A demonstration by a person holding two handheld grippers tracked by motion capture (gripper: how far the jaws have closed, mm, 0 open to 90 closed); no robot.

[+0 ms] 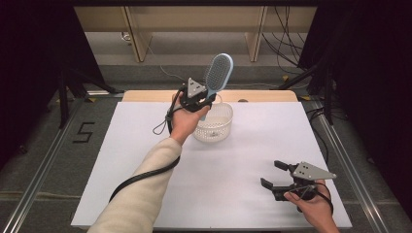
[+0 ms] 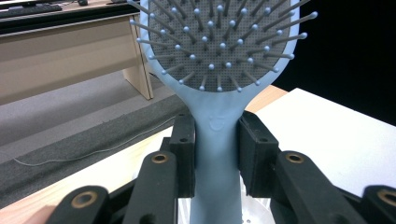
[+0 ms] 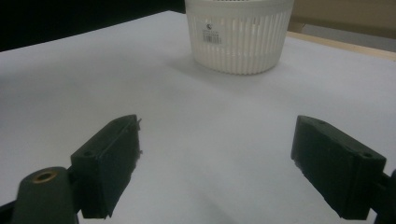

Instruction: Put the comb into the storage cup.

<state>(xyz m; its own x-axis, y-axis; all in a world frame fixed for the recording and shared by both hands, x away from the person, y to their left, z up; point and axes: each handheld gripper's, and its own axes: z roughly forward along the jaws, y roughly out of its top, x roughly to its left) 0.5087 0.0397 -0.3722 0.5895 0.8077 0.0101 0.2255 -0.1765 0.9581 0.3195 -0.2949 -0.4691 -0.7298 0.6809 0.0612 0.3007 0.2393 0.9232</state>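
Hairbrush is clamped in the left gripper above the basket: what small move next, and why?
Probably lower the left gripper straight down. It grips the light blue hairbrush by its handle, head up, with the handle's end over the white slotted basket. The jaws should stay closed until the brush is inside. The right gripper rests open, well clear.

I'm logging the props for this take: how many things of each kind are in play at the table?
Hairbrush: 1, light blue, held by its handle in the left gripper
Basket: 1, white
Total: 2
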